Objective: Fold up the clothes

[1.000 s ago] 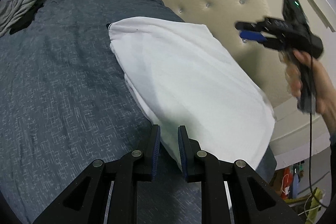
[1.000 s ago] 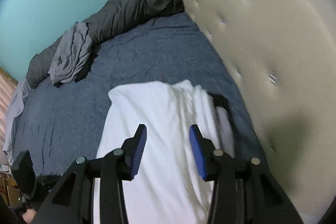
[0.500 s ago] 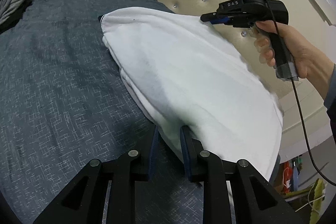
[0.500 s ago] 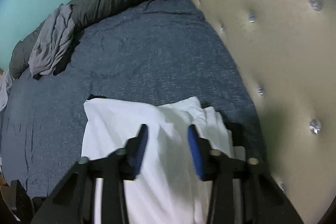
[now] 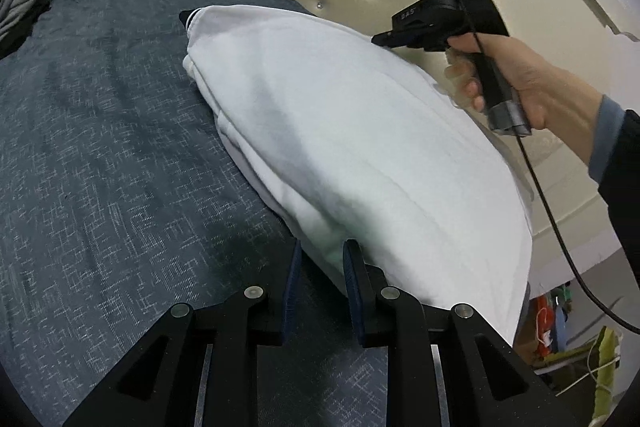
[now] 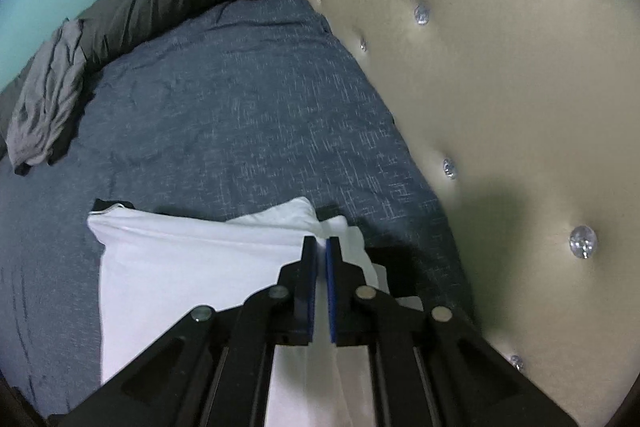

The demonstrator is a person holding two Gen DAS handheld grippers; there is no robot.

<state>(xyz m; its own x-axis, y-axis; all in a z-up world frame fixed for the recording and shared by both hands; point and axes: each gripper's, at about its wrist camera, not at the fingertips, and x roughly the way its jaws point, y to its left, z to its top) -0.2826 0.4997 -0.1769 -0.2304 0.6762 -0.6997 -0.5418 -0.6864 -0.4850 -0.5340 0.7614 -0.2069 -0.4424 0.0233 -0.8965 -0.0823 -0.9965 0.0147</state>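
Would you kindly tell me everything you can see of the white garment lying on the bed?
The white garment is a soft, thick-looking knit, already folded into a stacked, roughly rectangular bundle with layered edges along one side and a dark trim at its far corner. It lies on the blue-grey bedspread, close beside the tufted cream headboard. The left gripper pinches its near edge, fabric bulging between the pads. The right gripper, whose jaws have just been closing, is shut on a fold at the far end.

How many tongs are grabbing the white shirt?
2. The left tongs pinch the near edge of the white shirt; the right tongs pinch its far corner by the headboard.
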